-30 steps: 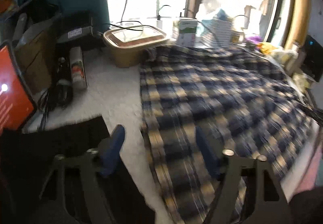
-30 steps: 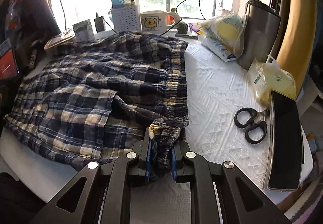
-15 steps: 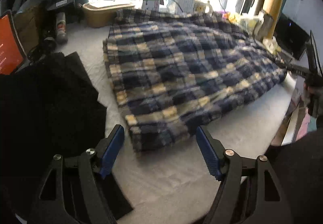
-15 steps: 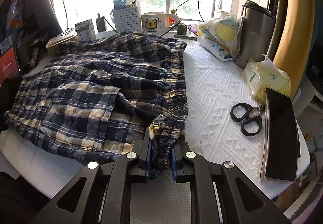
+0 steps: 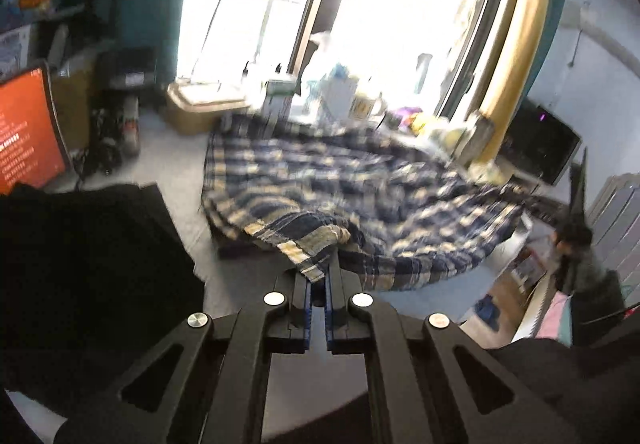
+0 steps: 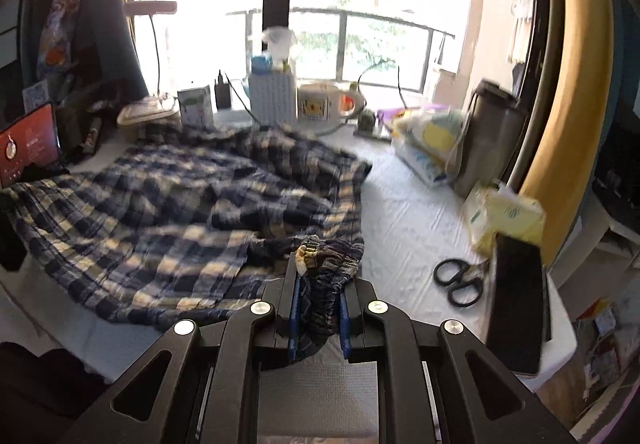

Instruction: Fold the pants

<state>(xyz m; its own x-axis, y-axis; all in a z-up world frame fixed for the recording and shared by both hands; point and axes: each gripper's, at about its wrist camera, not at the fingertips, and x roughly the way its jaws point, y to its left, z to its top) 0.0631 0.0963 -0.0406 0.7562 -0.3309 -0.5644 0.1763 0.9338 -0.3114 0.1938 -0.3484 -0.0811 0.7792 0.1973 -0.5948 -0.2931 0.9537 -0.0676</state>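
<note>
Each camera sits just behind its own tool, looking forward and down along the fingers toward the bright window. The left wrist view looks from the near left corner of the surface [image 5: 176, 180], the right wrist view from the near right. Both close in, they share the plaid pants [image 5: 360, 184] [image 6: 168, 204] and the windowsill clutter.

left gripper [image 5: 318, 280]: just closed, fingers clamped on plaid pants [image 5: 360, 200] hem
right gripper [image 6: 318, 308]: fingers clamped on bunched waistband
</note>
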